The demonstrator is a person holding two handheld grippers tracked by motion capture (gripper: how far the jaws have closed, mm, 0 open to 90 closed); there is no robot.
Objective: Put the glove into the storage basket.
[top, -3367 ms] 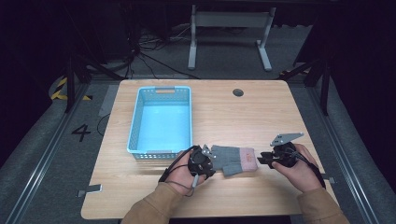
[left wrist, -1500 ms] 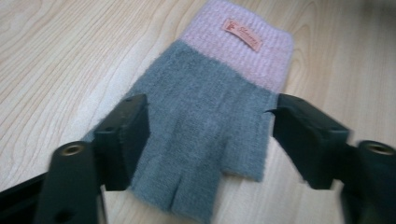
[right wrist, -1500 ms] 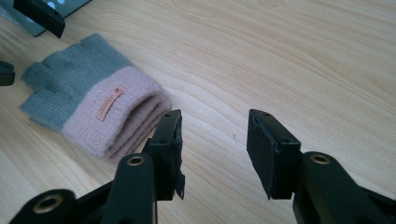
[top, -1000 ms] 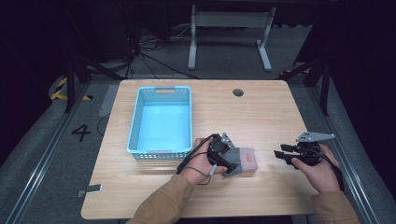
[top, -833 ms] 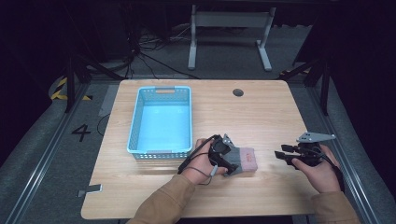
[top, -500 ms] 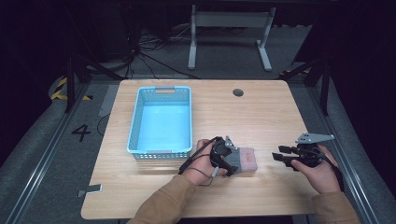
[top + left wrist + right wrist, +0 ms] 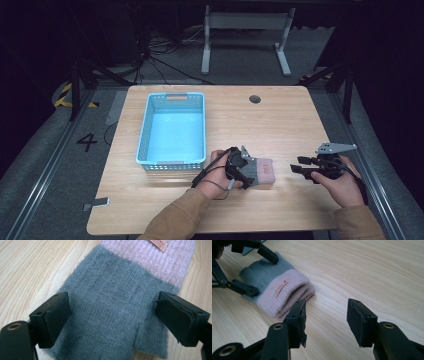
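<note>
- Glove (image 7: 262,170): grey knit with a pink cuff, lying flat on the table (image 7: 280,125) near its front edge, just right of the basket's (image 7: 172,127) near right corner.
- Left gripper view: the grey palm and the roots of the glove fingers (image 7: 110,315) lie between the two jaws; a small tan label (image 7: 158,243) sits on the cuff, cut off by the top edge.
- Right gripper view: the cuff end (image 7: 287,298) appears doubled, as two stacked layers; the high view is too small to confirm this.
- Left gripper (image 7: 245,170): jaws spread wide, one at each side of the grey part, not closed on it. Whether the pads touch the knit cannot be told.
- Right gripper (image 7: 300,170): jaws wide open over bare wood, apart from the glove, pointing toward its cuff.
- In the right gripper view, the left gripper (image 7: 255,272) straddles the glove's grey end.
- Basket: light blue, perforated walls, standing on the left half of the table.
- Hands: the left hand (image 7: 217,172) hides the glove's fingertip end in the high view; the right hand (image 7: 342,185) holds its gripper near the table's right edge.
</note>
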